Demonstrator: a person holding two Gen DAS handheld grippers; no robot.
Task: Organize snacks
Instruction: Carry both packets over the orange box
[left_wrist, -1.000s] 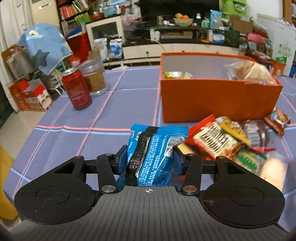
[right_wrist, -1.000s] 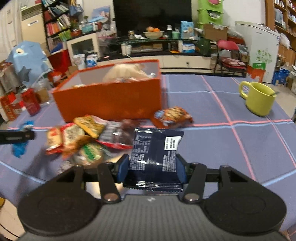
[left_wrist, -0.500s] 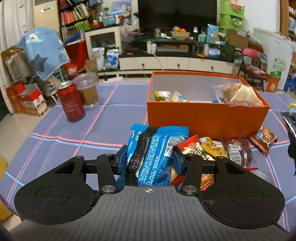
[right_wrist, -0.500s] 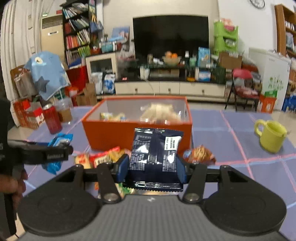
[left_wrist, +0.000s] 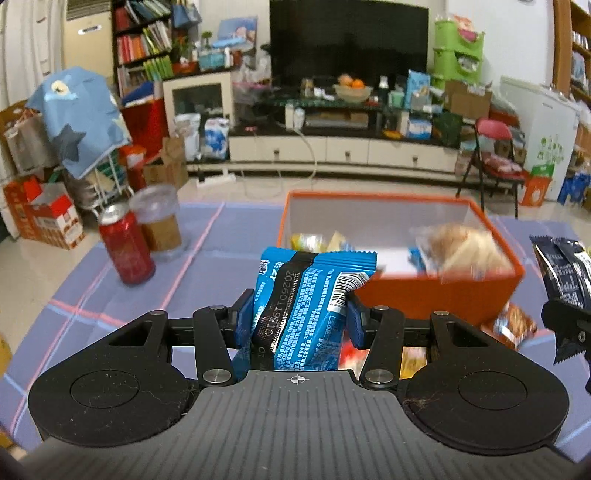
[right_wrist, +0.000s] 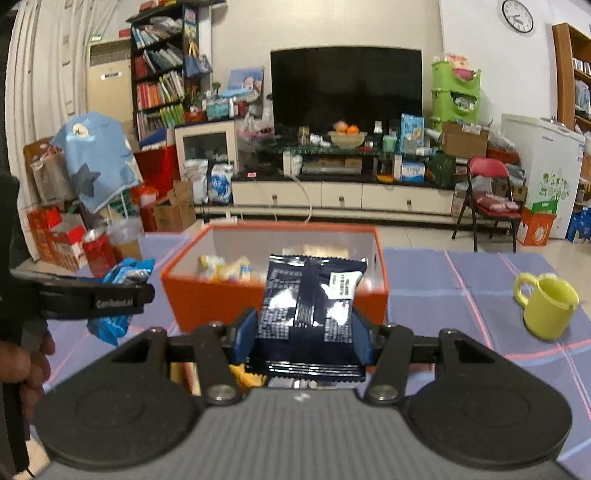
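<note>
A: Both hands are loaded. The left gripper (left_wrist: 299, 317) is clamped on a blue packet (left_wrist: 308, 295), and the right gripper (right_wrist: 303, 334) is clamped on a dark navy packet (right_wrist: 312, 302). Each packet stands up between its pads, held around the lower half.

B: And the target is the orange box (right_wrist: 221, 295) ahead?

A: I judge so. It sits on the purple cloth (right_wrist: 461, 288), open on top, with yellow packets (right_wrist: 221, 266) at its left end and a clear bag of bread (left_wrist: 461, 247) at its right end. Both grippers look raised and short of the near wall.

B: So how do we drop them in cleanly?

A: Carry each packet over the near wall before letting go, so the bottom edge clears the rim. Release over the bare white floor in the middle of the box; that is the open room. Go 1 at a time, since the 2 grippers are close side by side and the navy packet already shows at the right edge of the left view.

B: Anything to avoid?

A: The red can (left_wrist: 125, 247) and a lidded plastic cup (left_wrist: 159, 221) stand left of the box, and a yellow mug (right_wrist: 546, 310) stands well to the right. More snacks (left_wrist: 511, 325) lie in front of the box, under the grippers.
</note>
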